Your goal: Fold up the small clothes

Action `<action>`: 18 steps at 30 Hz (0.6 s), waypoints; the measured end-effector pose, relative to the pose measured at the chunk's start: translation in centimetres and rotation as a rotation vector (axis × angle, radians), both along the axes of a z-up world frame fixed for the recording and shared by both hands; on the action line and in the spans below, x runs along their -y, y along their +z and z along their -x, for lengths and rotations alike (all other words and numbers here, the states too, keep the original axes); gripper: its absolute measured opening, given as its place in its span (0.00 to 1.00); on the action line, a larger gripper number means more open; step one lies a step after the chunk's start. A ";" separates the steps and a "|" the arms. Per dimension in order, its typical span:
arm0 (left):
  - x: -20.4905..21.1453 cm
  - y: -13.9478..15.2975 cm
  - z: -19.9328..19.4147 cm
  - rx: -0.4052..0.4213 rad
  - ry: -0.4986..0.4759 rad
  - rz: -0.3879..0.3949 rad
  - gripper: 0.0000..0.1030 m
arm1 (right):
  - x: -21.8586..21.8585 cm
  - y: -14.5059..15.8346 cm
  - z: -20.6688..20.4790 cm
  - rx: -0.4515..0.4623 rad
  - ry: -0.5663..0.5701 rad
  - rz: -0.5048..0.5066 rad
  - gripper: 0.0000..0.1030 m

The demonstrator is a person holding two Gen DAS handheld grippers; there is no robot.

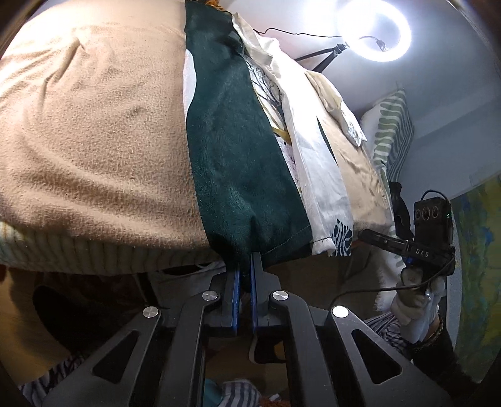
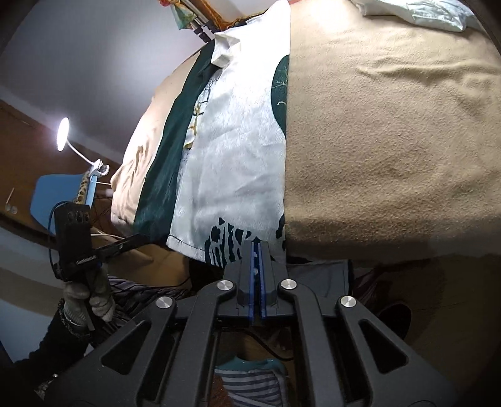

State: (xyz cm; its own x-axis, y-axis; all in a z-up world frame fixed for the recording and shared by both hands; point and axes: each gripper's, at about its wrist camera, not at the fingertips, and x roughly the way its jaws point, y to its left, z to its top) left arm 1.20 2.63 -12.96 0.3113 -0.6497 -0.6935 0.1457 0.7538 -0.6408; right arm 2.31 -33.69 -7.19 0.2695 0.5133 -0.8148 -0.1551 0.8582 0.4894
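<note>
Two tongs pinch the near hem of one garment, a white and dark green printed shirt (image 2: pixel 231 147) spread on a tan blanket (image 2: pixel 391 134) that covers the bed. The left tongs (image 1: pixel 245 266) have their blue-lined fingers (image 1: pixel 235 281) close together with a fold of the shirt's dark green panel (image 1: pixel 238 150) gripped between them, right at the blanket's near edge. The right tongs (image 2: pixel 256 250) are pressed nearly shut on the white part of the hem, where a dark zebra-like print (image 2: pixel 225 241) runs along the shirt's bottom border. The shirt lies lengthwise away from that edge, its white collar (image 2: pixel 224 51) at the far end, and the green panel lies along the side of the white one that is farther from the right tongs.

In the left wrist view the right hand (image 1: pixel 413 297), gloved in white, holds its black device beyond the shirt's white side. In the right wrist view the gloved left hand (image 2: pixel 90 297) grips its own handle beyond the green side. A lit ring light (image 1: pixel 374 29) stands past the far end of the shirt, and a striped green pillow (image 1: pixel 391 125) sits near the blanket's far corner. A small lit lamp (image 2: pixel 62 134) on a white gooseneck stands off the green side of the shirt
</note>
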 end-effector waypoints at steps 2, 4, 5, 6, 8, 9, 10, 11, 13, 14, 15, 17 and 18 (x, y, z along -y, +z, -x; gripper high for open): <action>0.0 0.3 0.1 0.011 -0.004 0.002 0.02 | 0.4 -0.3 -0.1 -0.010 -0.020 0.017 0.34; -0.2 0.8 0.4 0.023 -0.007 0.011 0.02 | 0.9 -0.6 -0.2 -0.021 -0.034 0.019 0.39; -0.3 1.0 0.5 0.030 -0.010 0.012 0.02 | 1.0 -0.8 -0.3 -0.028 -0.035 0.014 0.39; -0.3 1.2 0.5 0.036 -0.013 0.010 0.02 | 1.0 -1.0 -0.5 -0.035 -0.036 0.006 0.39; -0.2 1.4 0.3 0.042 -0.018 0.006 0.02 | 0.6 -1.7 -0.9 -0.063 -0.020 -0.008 0.39; -0.2 1.4 0.3 0.041 -0.021 0.007 0.02 | 0.3 -2.1 -1.0 -0.073 -0.012 -0.012 0.39; -0.1 1.4 0.1 0.040 -0.024 0.009 0.02 | 0.0 -2.4 -1.1 -0.080 -0.003 -0.013 0.39; 0.0 1.4 0.0 0.039 -0.027 0.011 0.02 | -0.5 -2.7 -1.2 -0.087 0.010 -0.014 0.39; 0.3 1.6 -0.1 0.043 -0.033 0.015 0.02 | -1.1 -2.6 -1.2 -0.091 0.036 -0.041 0.20; 0.3 1.9 -0.2 0.047 -0.036 0.019 0.02 | -1.4 -2.4 -1.1 -0.092 0.055 -0.054 0.06; 0.5 2.1 -0.2 0.050 -0.040 0.023 0.02 | -1.6 -1.8 -1.0 -0.079 0.061 -0.058 0.06; 0.5 2.9 -0.5 0.065 -0.045 0.028 0.01 | -1.6 -0.7 -0.9 -0.050 0.062 -0.090 0.05; 0.4 3.3 -0.6 0.071 -0.048 0.032 0.01 | -1.5 -0.1 -1.0 -0.041 0.057 -0.112 0.04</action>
State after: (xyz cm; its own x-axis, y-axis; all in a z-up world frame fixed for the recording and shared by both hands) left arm 1.83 2.24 -9.62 0.3270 -0.6869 -0.6491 0.2275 0.7238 -0.6514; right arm 3.31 -32.14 -7.33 0.2053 0.6155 -0.7609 -0.1800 0.7880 0.5888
